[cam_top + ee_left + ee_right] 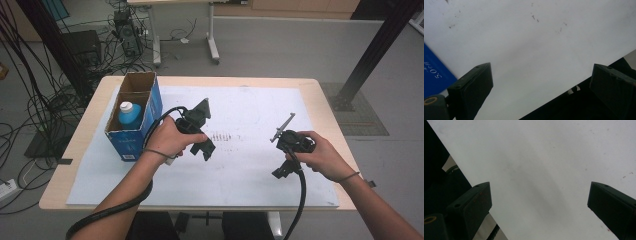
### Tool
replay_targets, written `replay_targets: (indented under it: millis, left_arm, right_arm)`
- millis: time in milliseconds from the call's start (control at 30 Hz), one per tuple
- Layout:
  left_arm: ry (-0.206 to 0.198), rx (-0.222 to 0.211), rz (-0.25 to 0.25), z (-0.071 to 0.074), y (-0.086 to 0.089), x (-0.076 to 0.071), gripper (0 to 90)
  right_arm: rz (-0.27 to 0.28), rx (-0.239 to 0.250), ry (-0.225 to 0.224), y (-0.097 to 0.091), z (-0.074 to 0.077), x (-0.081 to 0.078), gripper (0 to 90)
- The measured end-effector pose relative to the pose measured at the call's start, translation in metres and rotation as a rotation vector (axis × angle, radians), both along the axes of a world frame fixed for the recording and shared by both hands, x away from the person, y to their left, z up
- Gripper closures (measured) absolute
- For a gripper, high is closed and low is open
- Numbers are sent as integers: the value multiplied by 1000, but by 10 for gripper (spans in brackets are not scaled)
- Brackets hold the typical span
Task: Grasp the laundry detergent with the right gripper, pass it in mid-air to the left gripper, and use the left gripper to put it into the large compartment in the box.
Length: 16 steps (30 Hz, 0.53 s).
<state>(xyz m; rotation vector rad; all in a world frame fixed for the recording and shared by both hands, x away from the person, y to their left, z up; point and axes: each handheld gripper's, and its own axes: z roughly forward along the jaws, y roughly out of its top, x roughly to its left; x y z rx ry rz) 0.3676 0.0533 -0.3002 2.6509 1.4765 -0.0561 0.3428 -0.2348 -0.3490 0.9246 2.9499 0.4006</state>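
A person holds two black grippers over a white sheet (250,115) on a wooden table. The left gripper (206,150) hovers at centre left, just right of a blue cardboard box (131,136). In the left gripper view the left gripper (541,82) is open, with nothing but white sheet between its jaws. The right gripper (281,172) hangs over the sheet's right part, tilted down toward the front edge. In the right gripper view the right gripper (539,202) is open too, with bare sheet between the jaws. A blue bottle with a white cap (129,114) stands inside the box.
The box is open at the top and stands at the sheet's left edge; its blue side (434,72) shows at the left of the left gripper view. Faint dark marks (225,137) dot the sheet's middle. Cables and equipment (120,30) lie on the floor behind the table.
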Motion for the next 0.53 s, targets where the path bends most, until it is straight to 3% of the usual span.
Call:
replay_targets:
  millis: [400,533]
  left_arm:
    - [-5,-2,11,3,2,1,53]
    - [-14,2,20,7,4,0,53]
  right_arm:
    - [-12,-1,-14,3,5,-4,51]
    - [-30,5,-42,3,13,-8,50]
